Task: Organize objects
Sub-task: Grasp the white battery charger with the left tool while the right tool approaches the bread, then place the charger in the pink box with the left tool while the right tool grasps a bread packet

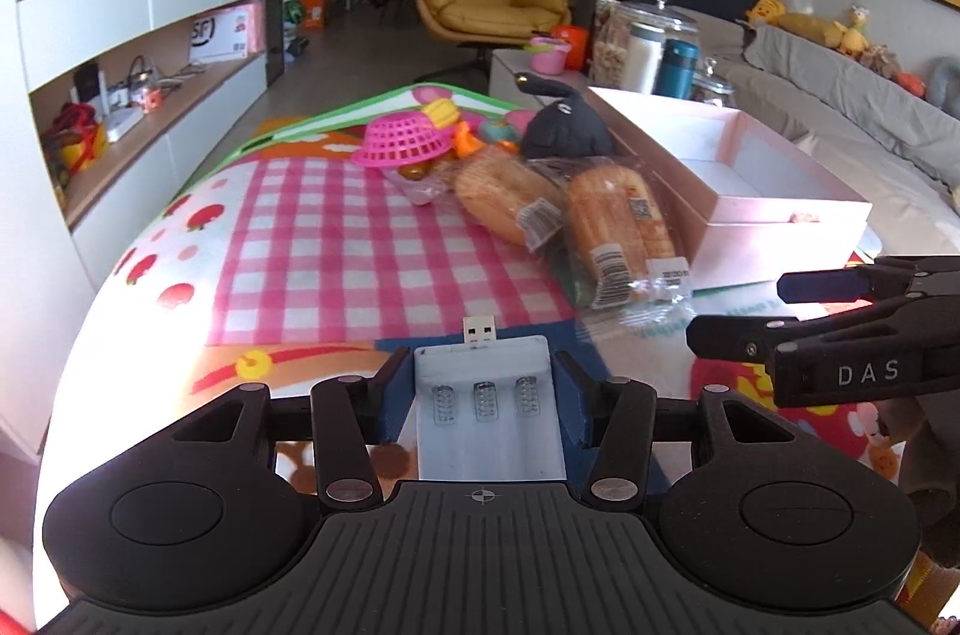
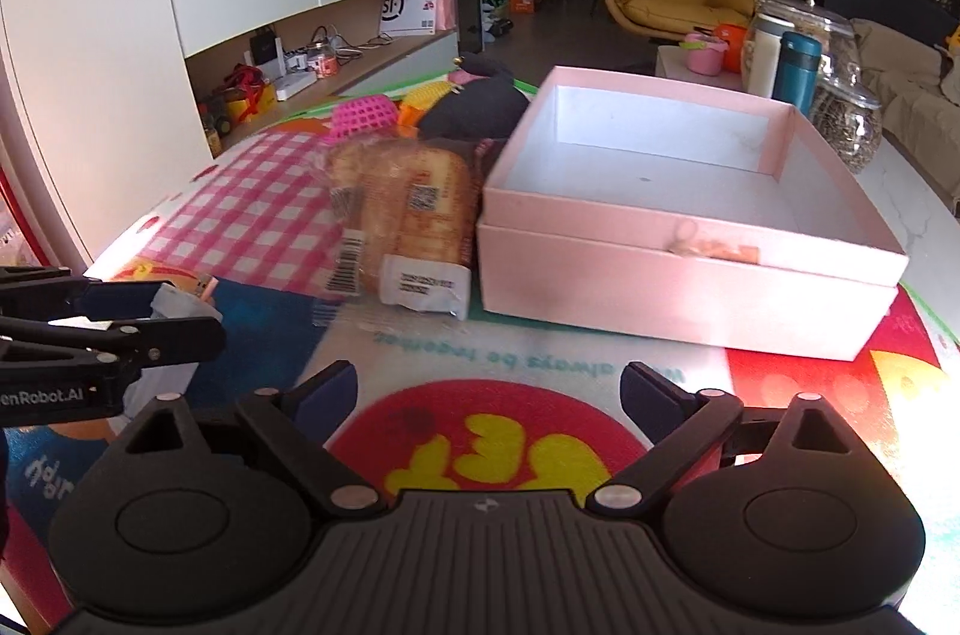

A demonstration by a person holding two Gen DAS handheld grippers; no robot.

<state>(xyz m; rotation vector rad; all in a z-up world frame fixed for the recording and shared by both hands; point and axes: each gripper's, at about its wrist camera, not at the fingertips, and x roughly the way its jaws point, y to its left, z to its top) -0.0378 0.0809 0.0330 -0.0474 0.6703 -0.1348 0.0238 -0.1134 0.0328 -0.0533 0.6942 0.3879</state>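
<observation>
Clamped low-centre in our left tool [image 1: 483, 383], the white battery case [image 1: 489, 407] may slip or snag bagged bread [image 1: 618, 239] before reaching the pink box [image 2: 690, 227] upper right; right tool [image 2: 489, 389] spread, unloaded.

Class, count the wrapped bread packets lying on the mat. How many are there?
2. One bread packet lies just in front of the pink basket; the other lies beside the pink box. More may be hidden beneath them.
</observation>
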